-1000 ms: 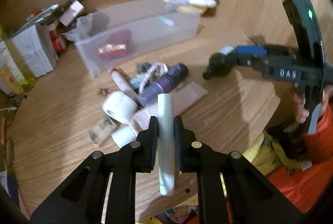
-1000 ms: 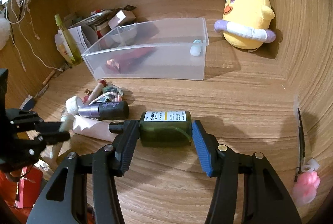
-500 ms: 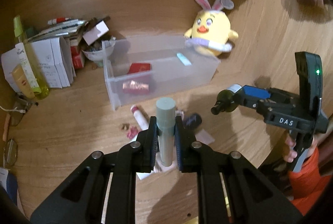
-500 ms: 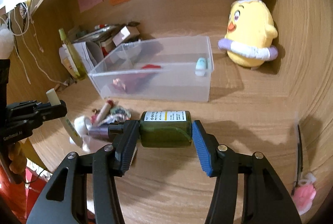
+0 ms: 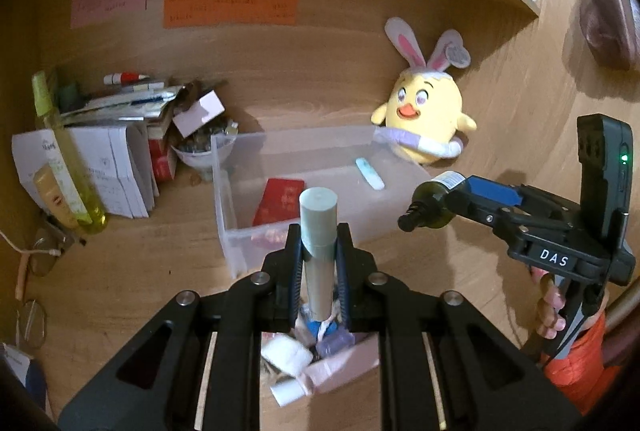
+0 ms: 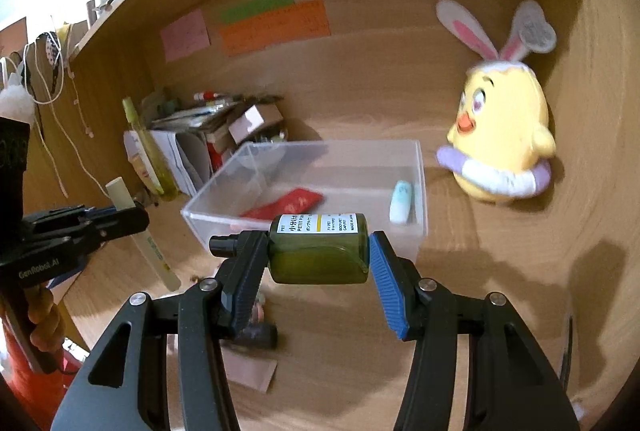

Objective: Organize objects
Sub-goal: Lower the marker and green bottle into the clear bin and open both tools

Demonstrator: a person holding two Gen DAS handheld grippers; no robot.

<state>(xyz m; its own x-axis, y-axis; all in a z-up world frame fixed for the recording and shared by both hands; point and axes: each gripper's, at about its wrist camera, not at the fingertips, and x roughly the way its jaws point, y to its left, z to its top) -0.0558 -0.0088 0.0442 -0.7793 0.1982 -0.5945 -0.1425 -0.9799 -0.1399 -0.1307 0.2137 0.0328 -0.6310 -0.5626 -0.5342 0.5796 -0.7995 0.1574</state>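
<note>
The left gripper [image 5: 319, 259] had its black fingers [image 5: 291, 263] drawn in narrow around a pale grey-green cylindrical tube [image 5: 318, 231], pinching it just below its capped top so that the tube stood roughly upright, its lower end hanging free above a loose pile of small cosmetics [image 5: 316, 355] on the wooden tabletop [image 5: 132, 271]. The right gripper [image 6: 318, 263] held a dark olive-green plastic bottle [image 6: 320, 251] lying sideways, its black finger [image 6: 244, 283] pressed at the bottle's shoulder by the black nozzle and its blue-padded finger [image 6: 386, 287] against the base (a moderate spread, set by the bottle's length). Both held items were lifted off the tabletop, just in front of a clear rectangular plastic bin [image 6: 416, 231], which contained a flat red packet [image 6: 290, 205] and a small light-blue tube [image 6: 401, 201]. A yellow chick plush toy with rabbit ears [image 6: 500, 135] sat beside the bin's right end.
</note>
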